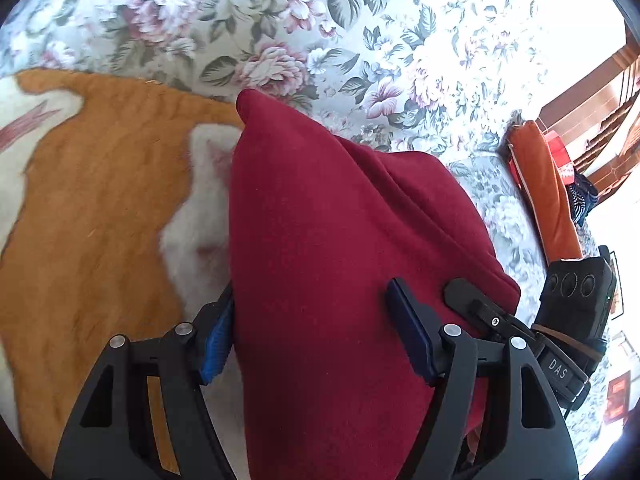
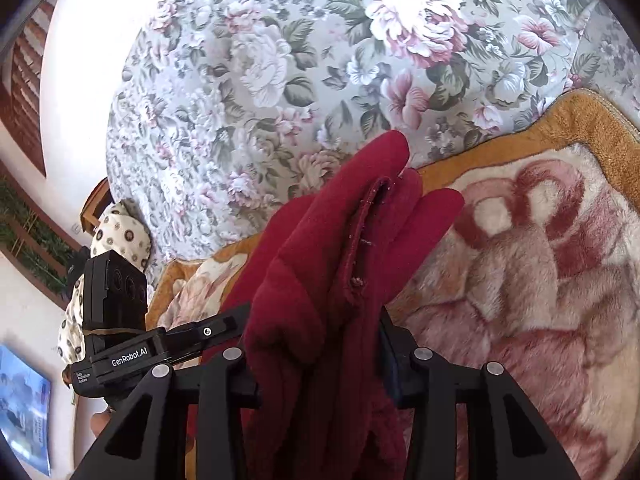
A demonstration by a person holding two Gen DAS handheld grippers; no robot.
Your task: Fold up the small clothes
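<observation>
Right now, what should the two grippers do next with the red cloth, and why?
Probably lower the red cloth onto the fuzzy blanket and spread it flat. It hangs bunched between both grippers, left and right, with folds and a seam showing, so it likely needs smoothing before folding.

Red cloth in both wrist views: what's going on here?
A person with handheld tongs in each hand is working on a dark red garment over a bed with a floral sheet and an orange and white plush blanket. The red fabric lies between the fingers of both the left tongs and the right tongs, bunched and lifted. Whether the pads are pressing on it I cannot tell. No neat fold shows yet. Other folded clothes sit at the bed's edge.
</observation>
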